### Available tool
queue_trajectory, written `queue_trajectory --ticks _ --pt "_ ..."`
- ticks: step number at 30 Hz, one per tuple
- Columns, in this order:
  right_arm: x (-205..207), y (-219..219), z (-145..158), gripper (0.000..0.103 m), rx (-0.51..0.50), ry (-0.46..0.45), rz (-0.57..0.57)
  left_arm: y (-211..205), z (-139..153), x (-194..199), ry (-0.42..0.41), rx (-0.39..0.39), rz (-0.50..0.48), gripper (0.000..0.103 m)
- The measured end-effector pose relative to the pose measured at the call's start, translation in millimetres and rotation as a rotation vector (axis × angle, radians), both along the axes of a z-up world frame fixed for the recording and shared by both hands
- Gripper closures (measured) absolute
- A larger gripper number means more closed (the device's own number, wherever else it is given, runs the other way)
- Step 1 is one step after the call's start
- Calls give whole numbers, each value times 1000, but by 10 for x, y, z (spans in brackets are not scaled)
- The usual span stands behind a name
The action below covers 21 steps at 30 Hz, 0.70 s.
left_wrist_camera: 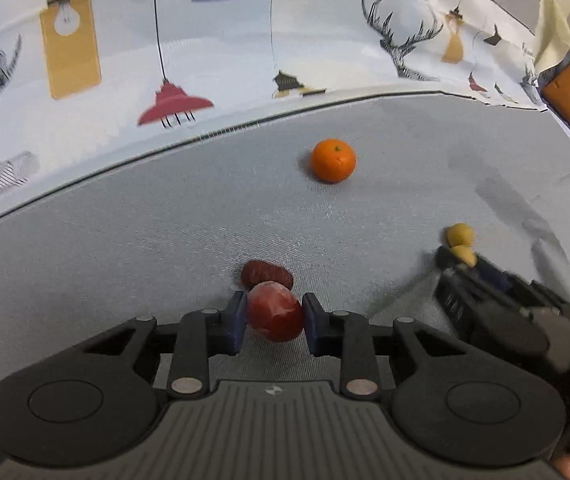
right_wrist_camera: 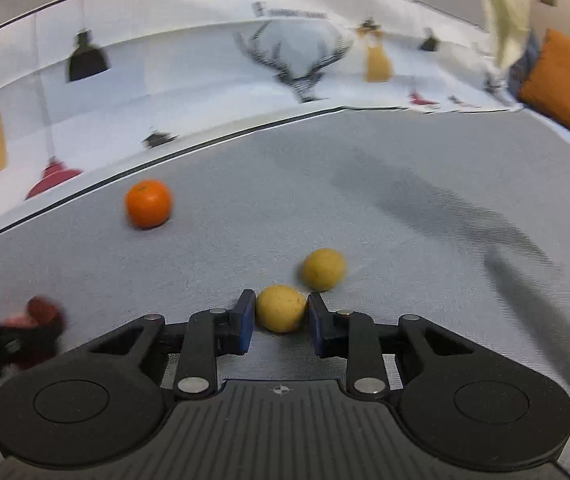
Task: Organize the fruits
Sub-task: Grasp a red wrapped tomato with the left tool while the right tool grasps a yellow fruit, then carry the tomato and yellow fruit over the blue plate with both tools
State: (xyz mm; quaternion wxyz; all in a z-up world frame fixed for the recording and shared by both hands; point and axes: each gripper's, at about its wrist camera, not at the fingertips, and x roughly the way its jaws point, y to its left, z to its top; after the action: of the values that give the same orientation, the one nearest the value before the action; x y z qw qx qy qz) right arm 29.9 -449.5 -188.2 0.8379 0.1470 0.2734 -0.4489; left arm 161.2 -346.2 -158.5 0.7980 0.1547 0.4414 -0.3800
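Note:
My left gripper (left_wrist_camera: 275, 318) is shut on a glossy red fruit (left_wrist_camera: 275, 308), both blue pads pressing its sides just above the grey cloth. A second dark red fruit (left_wrist_camera: 263, 272) lies right behind it. My right gripper (right_wrist_camera: 281, 316) is shut on a small yellow fruit (right_wrist_camera: 280, 306); another yellow fruit (right_wrist_camera: 323, 269) rests just beyond, to its right. An orange (left_wrist_camera: 333, 160) sits alone farther back, also seen as the orange (right_wrist_camera: 148, 203) in the right wrist view. The left gripper (right_wrist_camera: 41, 320) shows blurred at that view's left edge.
The fruits lie on a grey cloth surface (left_wrist_camera: 125, 248). A white printed cloth (left_wrist_camera: 205, 40) with lamps and deer rises behind its far edge. An orange cushion (right_wrist_camera: 565, 88) lies at the far right.

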Motion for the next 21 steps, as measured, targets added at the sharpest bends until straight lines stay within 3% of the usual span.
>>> queue_trajectory --ticks 6,11,13,16,21 --pt "-179 -54 44 74 -29 -39 -99 329 183 -195 -18 15 46 70" --pt "-315 128 150 74 -111 -44 -96 699 290 -402 -41 70 57 70" --pt "-414 226 235 74 -88 -40 -95 885 380 -485 -37 64 69 70" --pt "-567 408 455 74 -42 -69 -26 1181 540 -666 -49 50 80 70" --pt "-1101 1128 807 74 5 -85 169 1705 833 -1032 -31 37 111 70"
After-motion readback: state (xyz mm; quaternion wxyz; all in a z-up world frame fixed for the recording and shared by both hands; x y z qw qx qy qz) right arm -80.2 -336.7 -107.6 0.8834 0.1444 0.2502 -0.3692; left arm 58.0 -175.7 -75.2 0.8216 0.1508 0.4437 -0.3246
